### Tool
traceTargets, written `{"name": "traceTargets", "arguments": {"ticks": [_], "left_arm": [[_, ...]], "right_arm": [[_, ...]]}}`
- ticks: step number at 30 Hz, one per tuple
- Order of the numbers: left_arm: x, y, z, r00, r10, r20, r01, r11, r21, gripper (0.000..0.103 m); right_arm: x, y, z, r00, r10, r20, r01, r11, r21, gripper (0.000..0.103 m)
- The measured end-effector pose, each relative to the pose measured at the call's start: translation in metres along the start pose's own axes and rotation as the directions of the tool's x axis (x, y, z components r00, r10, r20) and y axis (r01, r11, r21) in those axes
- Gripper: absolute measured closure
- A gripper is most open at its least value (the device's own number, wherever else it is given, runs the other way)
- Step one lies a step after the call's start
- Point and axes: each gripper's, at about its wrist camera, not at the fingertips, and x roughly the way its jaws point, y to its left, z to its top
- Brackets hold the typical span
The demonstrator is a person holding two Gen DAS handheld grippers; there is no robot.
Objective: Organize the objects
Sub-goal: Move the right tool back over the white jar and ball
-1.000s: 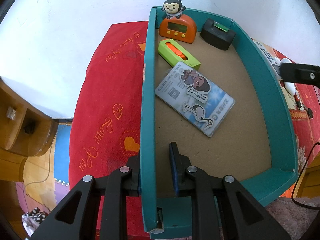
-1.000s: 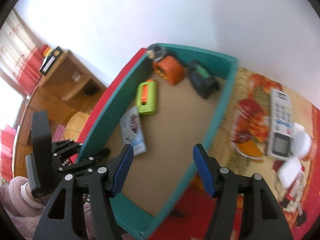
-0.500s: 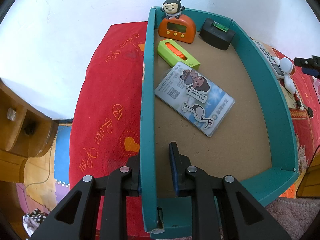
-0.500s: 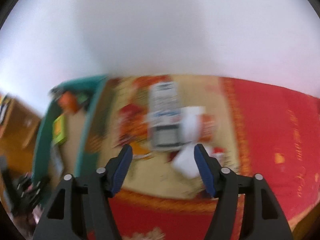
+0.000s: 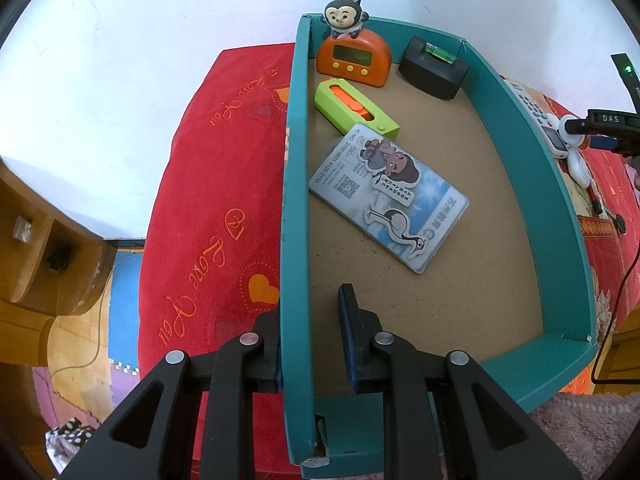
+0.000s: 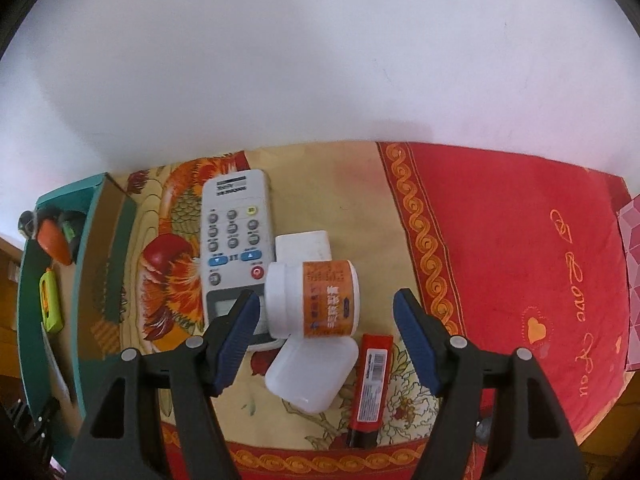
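Right tongs (image 6: 326,334) swung from tray (image 5: 295,208), spread over jar (image 6: 316,300); left tongs (image 5: 308,320) pinching tray wall.

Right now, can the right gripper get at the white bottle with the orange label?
Probably yes. The right gripper is open and hangs just above the bottle, which lies on its side on top of the remote and a white box. Nothing covers it, and the jaws stand wider than the bottle.
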Motion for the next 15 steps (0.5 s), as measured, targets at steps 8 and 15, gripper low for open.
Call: {"name": "traceTargets", "arguments": {"ticks": [8,15], "left_arm": [[0.0,-0.001,-0.001,1.0,0.0,0.0,0.0,1.0,-0.002,0.082],[0.001,-0.003,-0.001,1.0,0.0,0.0,0.0,1.0,-0.005,0.082]], "right_arm": [[0.004,-0.006,0.001,1.0,0.006,0.002,-0.006,1.0,-0.002,0.033],[0.001,-0.035,0.002,0.998,0.052,0.019,-0.053,0.994,0.099,0.033]]}}
